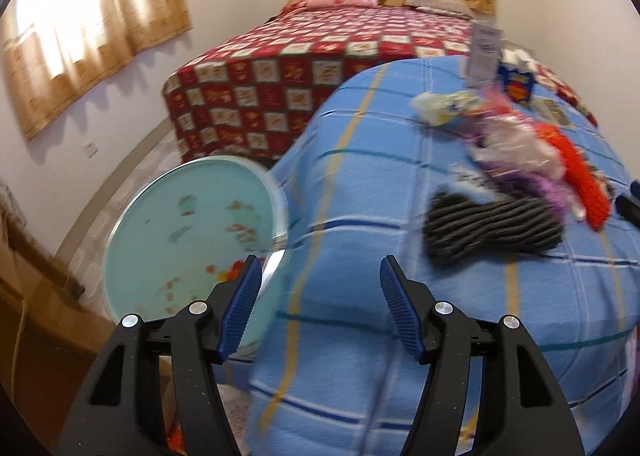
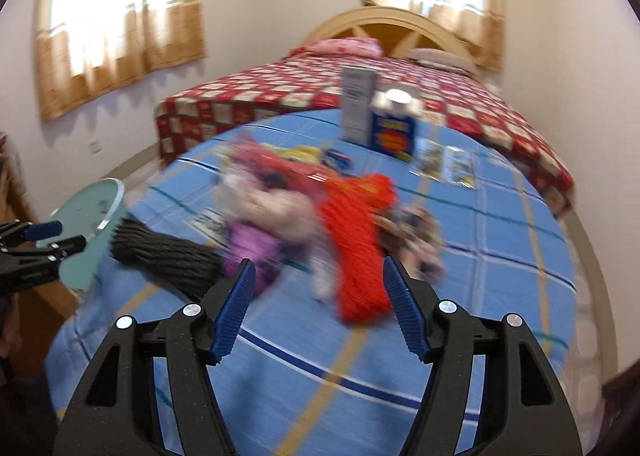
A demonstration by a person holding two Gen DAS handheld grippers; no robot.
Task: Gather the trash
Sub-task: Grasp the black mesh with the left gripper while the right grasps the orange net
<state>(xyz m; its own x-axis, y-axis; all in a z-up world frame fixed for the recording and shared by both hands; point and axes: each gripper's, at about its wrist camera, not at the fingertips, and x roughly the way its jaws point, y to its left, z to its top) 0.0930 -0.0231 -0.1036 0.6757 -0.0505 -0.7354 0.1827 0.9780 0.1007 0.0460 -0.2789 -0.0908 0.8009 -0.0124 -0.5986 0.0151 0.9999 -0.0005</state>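
Trash — crinkly plastic wrappers heaped mid blue checked bedspread, among a fuzzy red sock and a grey striped one. Probably light, slippery; best pinched at a bunched fold. Round pale-teal bin stands beside the bed. Left gripper & right gripper both gape, empty. Blur hides wrapper detail.

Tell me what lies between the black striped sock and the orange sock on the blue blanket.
In the right wrist view, a blurred heap of purple and pale pink wrappers lies between the black striped sock and the orange sock.
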